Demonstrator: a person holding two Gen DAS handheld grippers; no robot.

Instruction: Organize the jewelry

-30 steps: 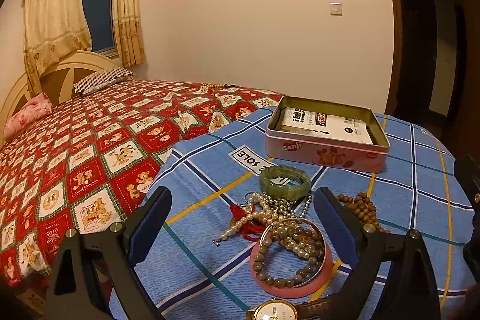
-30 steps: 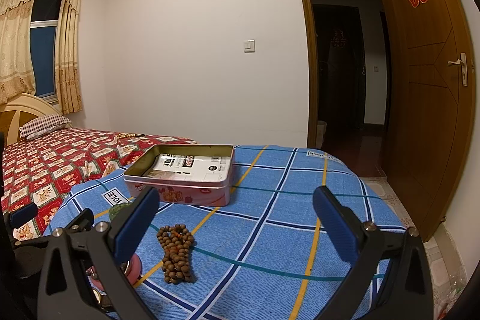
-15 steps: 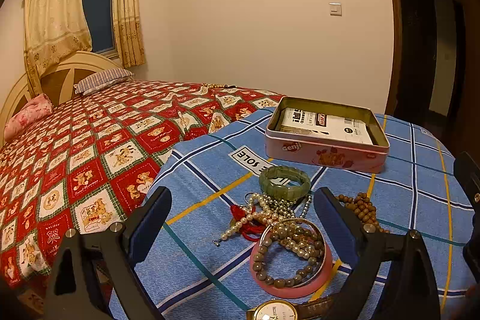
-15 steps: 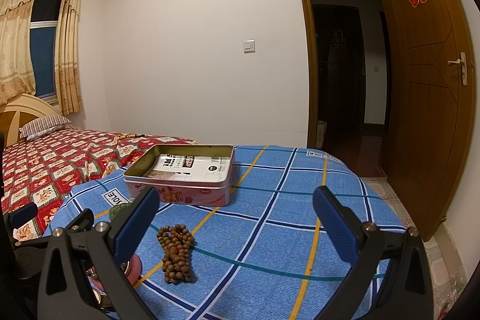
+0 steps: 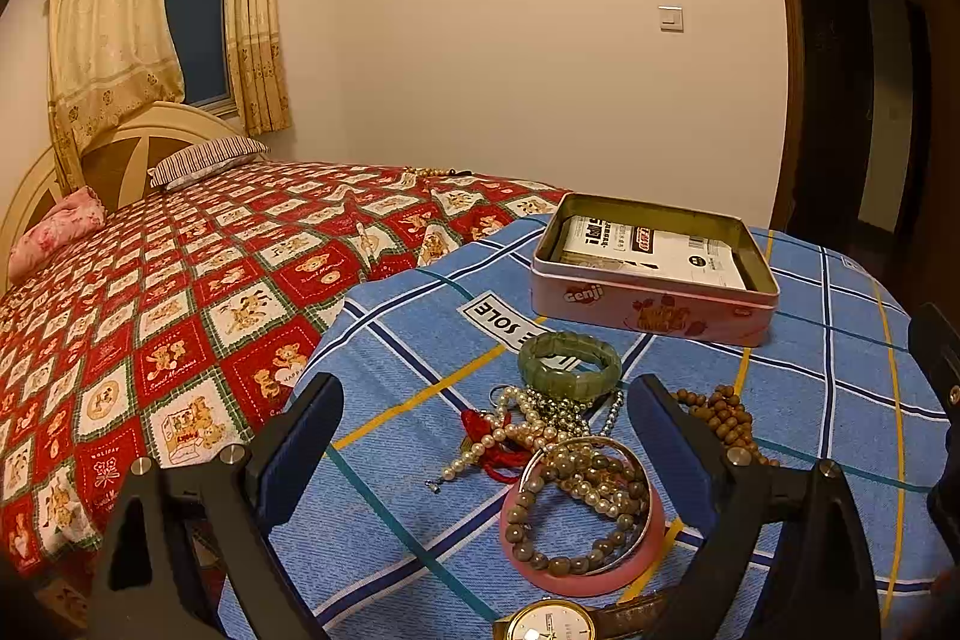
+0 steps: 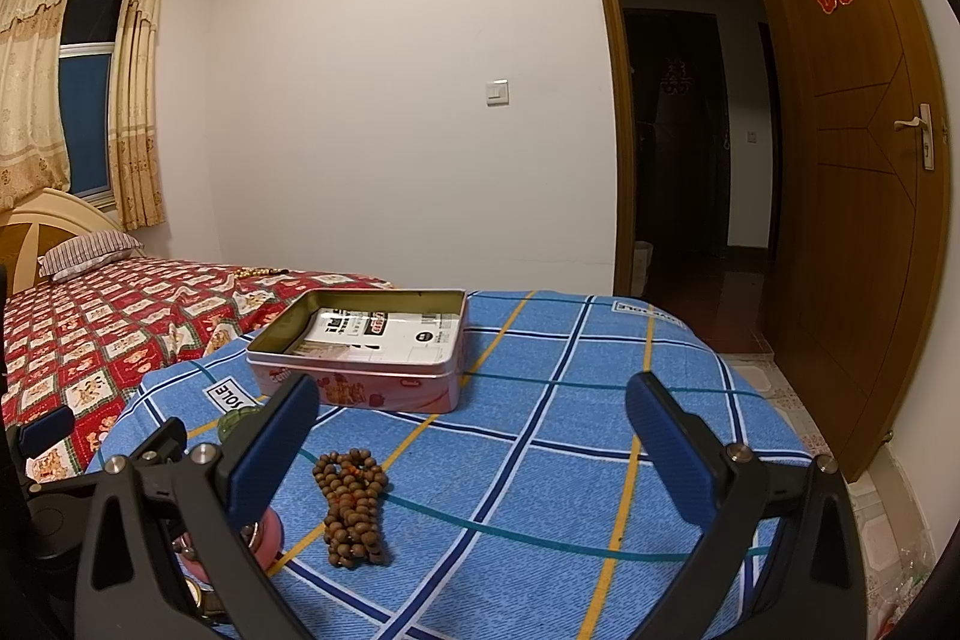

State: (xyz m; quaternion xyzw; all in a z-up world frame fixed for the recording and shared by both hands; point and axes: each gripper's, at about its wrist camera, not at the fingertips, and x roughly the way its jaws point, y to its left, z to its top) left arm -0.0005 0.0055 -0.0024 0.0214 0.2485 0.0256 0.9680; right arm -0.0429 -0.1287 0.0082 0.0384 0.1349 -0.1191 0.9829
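Left wrist view: the left gripper [image 5: 483, 433] has its jaws spread wide and empty above the blue checked tabletop [image 5: 840, 376]. Between them at lower centre lies the jewelry: a pink bangle [image 5: 585, 565] ringed with a bead bracelet, tangled pearl strands [image 5: 522, 430], a green jade bangle [image 5: 569, 363] behind, a watch [image 5: 549, 623] at the bottom edge. Wooden beads [image 6: 354, 508] lie between the right gripper [image 6: 471, 427] jaws, also spread. An open pink tin [image 5: 651, 280] sits beyond; a red quilted bed [image 5: 180, 292] fills the left
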